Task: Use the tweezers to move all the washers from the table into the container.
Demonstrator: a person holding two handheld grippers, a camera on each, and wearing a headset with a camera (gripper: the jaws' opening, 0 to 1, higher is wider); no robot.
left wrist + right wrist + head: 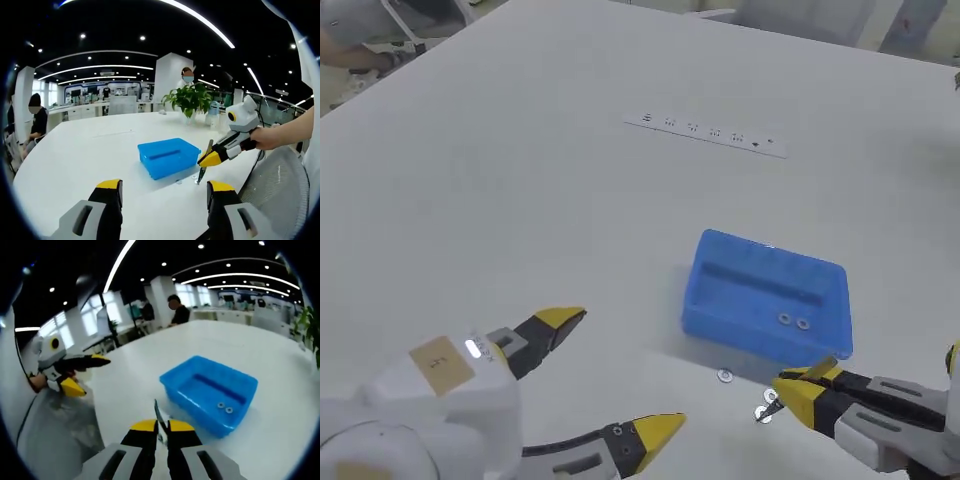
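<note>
Pinching the tweezers (157, 412) between its yellow-tipped jaws, which are drawn in almost together on the thin metal, the right tool (798, 388) sits low at the near right of the white desk (520, 180). The tweezers' points angle down to the desk surface among three loose washers (724, 376) that lie just in front of the blue container (720, 300); whether the points have a washer between them is too small to tell. The container stands upright just beyond the right tool, and two more washers (785, 319) lie side by side on its floor, near the front wall. The left tool (620, 372) hovers at the near left, well apart from the container, its jaws spread wide with nothing in them. In the left gripper view a hand (265, 137) grips the right tool from the right. Farther back a row of sockets (705, 132) is set into the desk top.
</note>
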